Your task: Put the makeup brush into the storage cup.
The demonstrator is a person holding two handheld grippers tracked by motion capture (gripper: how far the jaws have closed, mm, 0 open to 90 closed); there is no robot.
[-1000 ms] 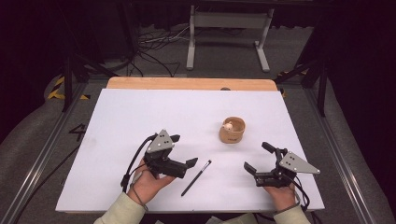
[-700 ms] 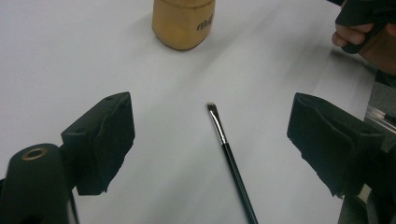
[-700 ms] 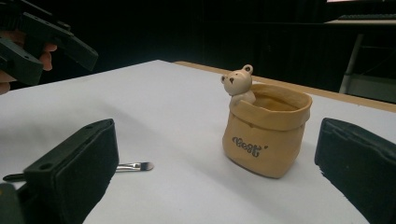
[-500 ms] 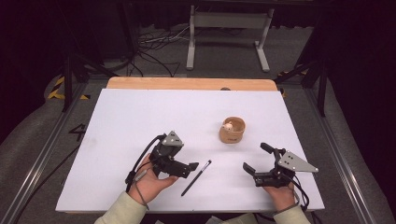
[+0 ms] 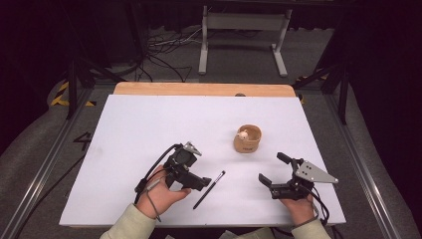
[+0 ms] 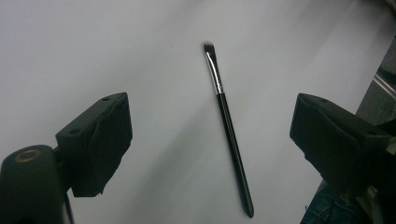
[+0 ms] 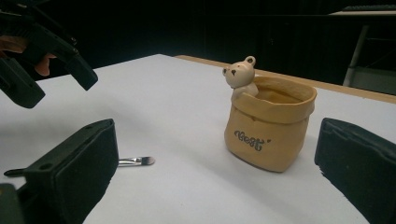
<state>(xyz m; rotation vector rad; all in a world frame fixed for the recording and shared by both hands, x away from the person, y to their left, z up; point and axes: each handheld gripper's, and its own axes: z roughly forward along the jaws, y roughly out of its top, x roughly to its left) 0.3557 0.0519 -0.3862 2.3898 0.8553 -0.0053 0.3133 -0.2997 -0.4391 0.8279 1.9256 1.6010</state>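
The white table (image 5: 149,129) is the biggest thing here, and it is nearly bare: a tan pot and a thin brush are all that sit on it. The pot (image 5: 247,139), a small sack-shaped holder with a little bear (image 7: 242,74) peeking over its rim, stands upright right of the middle, and nothing can be seen standing in it.

The left gripper (image 5: 198,181) sits at the near left, tipped down toward the table, its jaws spread wide and holding nothing. The right gripper (image 5: 271,169) rests at the near right, also wide open and empty, looking toward the pot.

The brush (image 5: 209,189) lies flat on the table between the two grippers, just right of the left one and well apart from the pot. In the left gripper view the brush (image 6: 229,126) lies in the gap between the jaws, touched by neither, bristles pointing away.

Judging from this, the work is at its very start: nothing has been picked up yet. The likely aim is to stand the brush in the pot, so the grasp, the lift, the carry to the far right and the drop into the pot are all left to do.
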